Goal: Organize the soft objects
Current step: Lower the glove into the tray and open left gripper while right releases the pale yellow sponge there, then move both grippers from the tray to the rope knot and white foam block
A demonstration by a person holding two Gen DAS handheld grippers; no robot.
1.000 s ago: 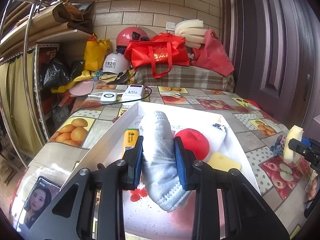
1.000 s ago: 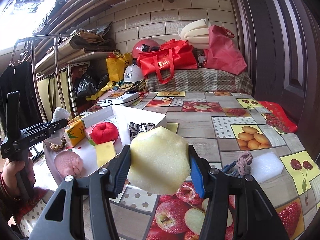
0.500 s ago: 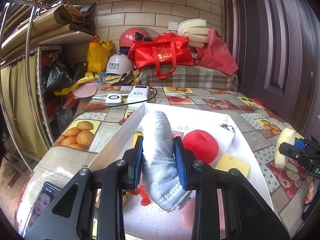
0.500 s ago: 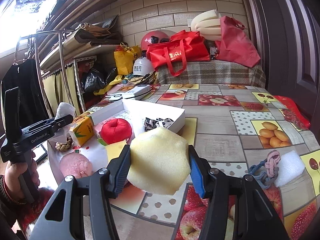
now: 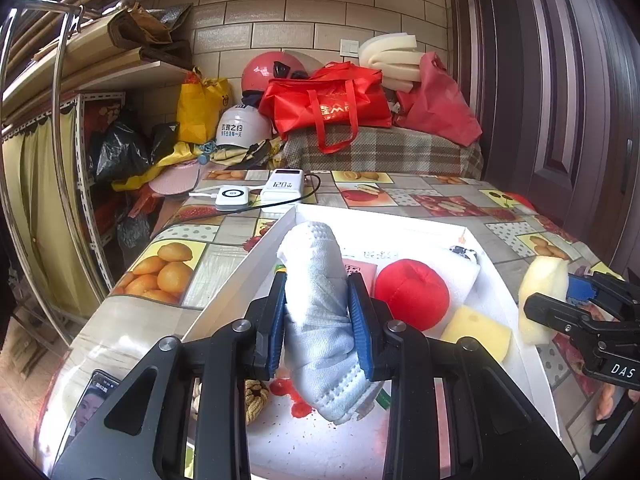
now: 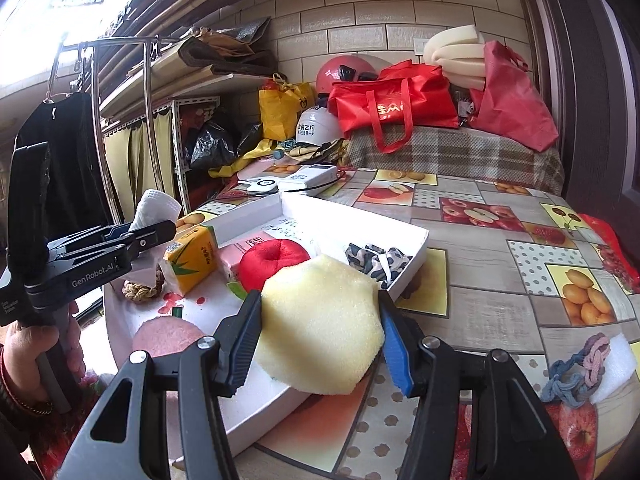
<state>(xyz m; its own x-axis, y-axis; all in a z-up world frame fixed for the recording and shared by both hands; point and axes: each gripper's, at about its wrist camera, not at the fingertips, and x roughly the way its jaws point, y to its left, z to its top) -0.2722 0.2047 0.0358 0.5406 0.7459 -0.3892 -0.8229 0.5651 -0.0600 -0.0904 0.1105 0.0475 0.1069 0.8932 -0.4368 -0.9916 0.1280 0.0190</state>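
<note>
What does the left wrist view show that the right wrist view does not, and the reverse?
Only the left wrist view shows the square yellow sponge in the white tray, beside the red plush apple.

Only the right wrist view shows the yellow drink carton, the black-and-white patterned cloth and, on the table, the knotted pastel rope.

Both show the left gripper shut on the rolled white cloth, and the right gripper shut on the pale yellow foam piece.

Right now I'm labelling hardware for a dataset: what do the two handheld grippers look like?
Both are matte black frames with silver bolts and ribbed blue finger pads. The left gripper bears white "GenRobot.AI" lettering; the right gripper shows "DAS". No cables visible.
</note>
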